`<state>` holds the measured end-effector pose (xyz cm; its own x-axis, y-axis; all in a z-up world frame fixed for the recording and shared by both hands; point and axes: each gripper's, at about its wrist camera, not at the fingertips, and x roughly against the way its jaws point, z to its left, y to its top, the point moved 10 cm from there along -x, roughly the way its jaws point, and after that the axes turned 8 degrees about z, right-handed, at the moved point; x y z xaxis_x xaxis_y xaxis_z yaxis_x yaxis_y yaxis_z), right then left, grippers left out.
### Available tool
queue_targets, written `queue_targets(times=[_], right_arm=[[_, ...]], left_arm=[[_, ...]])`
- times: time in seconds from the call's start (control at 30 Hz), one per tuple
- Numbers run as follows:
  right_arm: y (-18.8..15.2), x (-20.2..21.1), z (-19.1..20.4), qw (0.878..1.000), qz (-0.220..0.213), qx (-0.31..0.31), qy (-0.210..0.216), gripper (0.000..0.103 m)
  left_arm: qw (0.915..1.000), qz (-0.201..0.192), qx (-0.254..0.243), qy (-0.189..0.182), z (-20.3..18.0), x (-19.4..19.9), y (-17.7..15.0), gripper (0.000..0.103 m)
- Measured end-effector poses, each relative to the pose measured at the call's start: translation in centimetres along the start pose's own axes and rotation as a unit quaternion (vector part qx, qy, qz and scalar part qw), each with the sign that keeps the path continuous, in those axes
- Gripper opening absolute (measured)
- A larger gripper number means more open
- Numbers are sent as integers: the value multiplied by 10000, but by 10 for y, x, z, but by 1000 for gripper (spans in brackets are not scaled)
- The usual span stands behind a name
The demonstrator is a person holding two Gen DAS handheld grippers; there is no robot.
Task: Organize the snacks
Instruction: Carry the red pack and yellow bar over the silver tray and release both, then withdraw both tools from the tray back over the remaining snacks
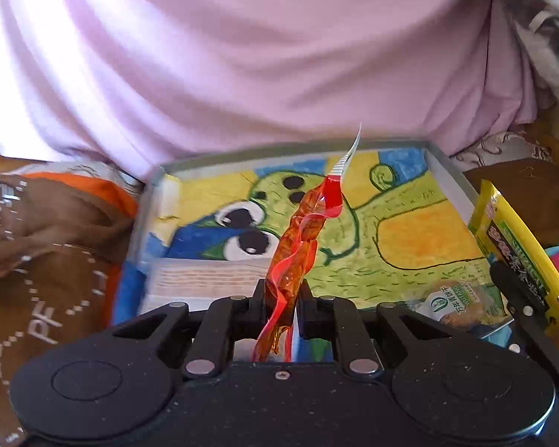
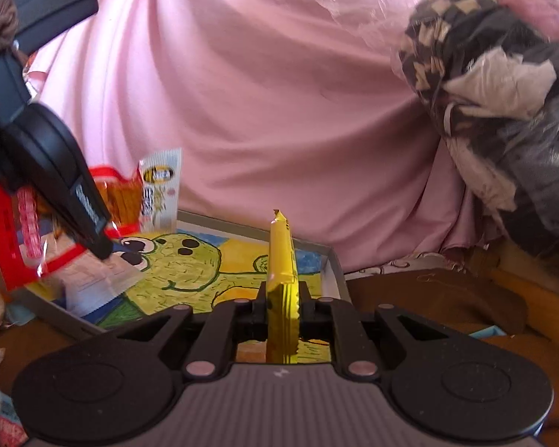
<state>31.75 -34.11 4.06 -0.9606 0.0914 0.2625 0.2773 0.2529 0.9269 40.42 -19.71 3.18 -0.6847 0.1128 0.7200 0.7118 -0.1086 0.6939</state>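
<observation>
A broad pink cloth (image 1: pixel 261 56) fills the background of both wrist views, draped in soft folds. To its right sits a bundle of clear plastic bags (image 2: pixel 503 67) stuffed with checkered and dark fabric. Below lies a brown printed fabric (image 1: pixel 37 242) with white lettering.

On it rests a shallow grey tray (image 1: pixel 451 175), its floor lined with a crayon-style drawing of a green cartoon creature on yellow and blue. Inside the tray, at the near right corner in the left wrist view, lies a small clear biscuit packet (image 1: pixel 462 301) with a green label. The rest of the tray floor visible here is bare drawing (part of it is hidden behind the grippers).

The left hand-held gripper (image 1: pixel 282 298) is closed on a red and orange crinkled snack packet (image 1: pixel 298 238), which stands upright between its fingers above the tray, a white serrated seal at its top. In the right wrist view the same packet hangs over the tray's left edge.

The right hand-held gripper (image 2: pixel 282 298) is clamped on a yellow snack packet (image 2: pixel 282 260), held edge-on and upright above the tray's near right side.
</observation>
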Motion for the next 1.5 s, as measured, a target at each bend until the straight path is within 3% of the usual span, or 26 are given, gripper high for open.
queue_targets(times=[0.13, 0.4, 0.47, 0.53, 0.6, 0.67, 0.73, 0.9, 1.5], right_arm=[[-4, -10, -6, 9998, 66, -160, -7, 14], [-12, -20, -20, 9984, 222, -522, 1, 18], [-12, -19, -20, 9983, 213, -540, 17, 34], [-9, -17, -19, 9984, 152, -541, 44, 57], [-8, -16, -18, 9986, 127, -516, 52, 71], [-6, -14, -17, 9987, 82, -494, 19, 85], [-4, -12, -17, 9989, 27, -468, -51, 97], [6, 0, -16, 9988, -169, -436, -158, 103], [50, 83, 8, 9973, -568, -461, 46, 103]], left_arm=[[9998, 180, 8, -34, -6, -21, -4, 16], [9999, 135, 26, 10, -1, -32, -2, 19], [9999, 127, 53, 61, 1, -32, -1, 25], [9999, 71, 3, 131, 2, -30, 1, 41], [9998, -8, -55, 213, 3, -26, 3, 67], [9994, -130, -42, 306, 7, -21, 5, 80], [9994, -217, 88, 244, 10, -16, 6, 81], [9971, -502, 528, 217, 26, -2, 2, 95], [9926, -906, 782, 224, 66, 85, -30, 97]])
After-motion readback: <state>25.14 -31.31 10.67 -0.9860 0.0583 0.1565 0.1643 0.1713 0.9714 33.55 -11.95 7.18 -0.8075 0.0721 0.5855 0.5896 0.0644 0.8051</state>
